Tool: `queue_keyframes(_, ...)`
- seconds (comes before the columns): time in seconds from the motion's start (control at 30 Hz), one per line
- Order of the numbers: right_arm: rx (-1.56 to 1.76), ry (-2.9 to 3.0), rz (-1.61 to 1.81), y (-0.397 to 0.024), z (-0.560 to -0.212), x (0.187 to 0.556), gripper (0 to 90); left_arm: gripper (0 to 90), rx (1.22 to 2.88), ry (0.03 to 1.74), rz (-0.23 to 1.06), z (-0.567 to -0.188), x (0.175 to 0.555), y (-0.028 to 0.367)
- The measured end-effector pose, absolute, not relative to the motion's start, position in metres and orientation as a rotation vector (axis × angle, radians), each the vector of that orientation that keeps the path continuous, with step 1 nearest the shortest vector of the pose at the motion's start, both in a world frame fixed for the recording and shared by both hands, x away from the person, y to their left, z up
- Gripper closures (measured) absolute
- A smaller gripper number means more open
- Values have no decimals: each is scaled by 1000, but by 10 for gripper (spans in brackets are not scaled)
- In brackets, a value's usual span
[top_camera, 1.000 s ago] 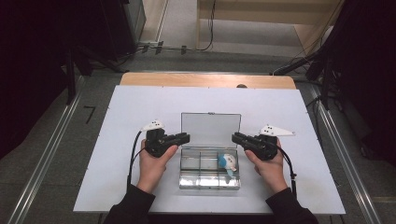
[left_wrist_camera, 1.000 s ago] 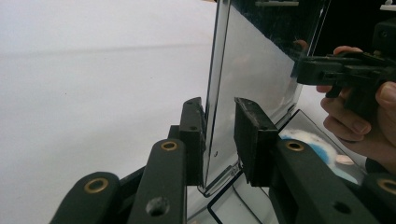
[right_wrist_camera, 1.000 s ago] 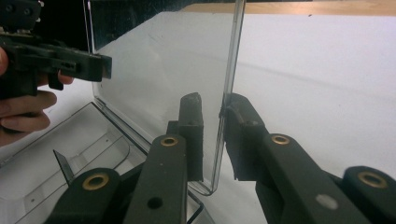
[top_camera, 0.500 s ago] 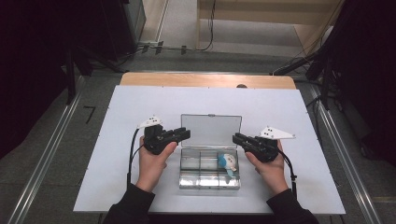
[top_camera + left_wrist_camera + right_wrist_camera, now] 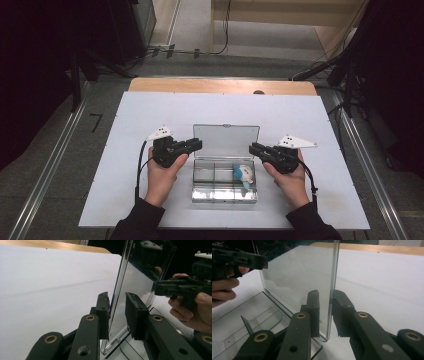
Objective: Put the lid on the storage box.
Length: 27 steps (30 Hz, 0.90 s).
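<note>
The clear lid (image 5: 226, 140) of the plastic box (image 5: 224, 186) stands upright near the middle of the white table (image 5: 125, 130), hinged along the box's far edge, with the compartmented base lying open toward the person. A small blue-and-white toy (image 5: 243, 173) sits in the right-hand compartment of the base.

Compared with 1.0 s ago, the left tool (image 5: 198, 144) has swung inward and forward: its tips then pointed at the box's left side lower down, and now they sit at the lid's left edge. The right tool (image 5: 253, 148) has barely shifted and sits at the lid's right edge. The lid and the toy look unchanged across those pictures.

In the left gripper view, the left tool (image 5: 117, 312) has its 2 jaws spread with the lid's edge (image 5: 117, 305) between them, a gap showing on each side, so nothing is pinched yet. The right gripper view shows the same for the right tool (image 5: 325, 312): jaws apart, the lid's other edge (image 5: 332, 290) standing between them, seemingly untouched.

With both tools now bracketing the lid, I judge the work is about to become a 2-sided grasp, probably to swing the lid down over the base and the toy.
</note>
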State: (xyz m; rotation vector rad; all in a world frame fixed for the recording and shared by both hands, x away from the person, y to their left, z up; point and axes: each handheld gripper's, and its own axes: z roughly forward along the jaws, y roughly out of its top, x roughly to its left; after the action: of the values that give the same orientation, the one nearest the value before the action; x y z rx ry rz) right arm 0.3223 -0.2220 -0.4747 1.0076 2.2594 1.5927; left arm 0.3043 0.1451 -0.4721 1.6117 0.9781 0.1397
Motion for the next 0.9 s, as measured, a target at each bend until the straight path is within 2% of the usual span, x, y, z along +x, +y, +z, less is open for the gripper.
queue_keyframes(0.33, 1036, 2239, 1618, -221, -457, 318, 653, 720, 1612, 955, 148, -472, 301, 145)
queue_keyframes(0.9, 976, 2213, 1624, -217, -449, 311, 677, 674, 1647, 910, 140, -469, 294, 147)
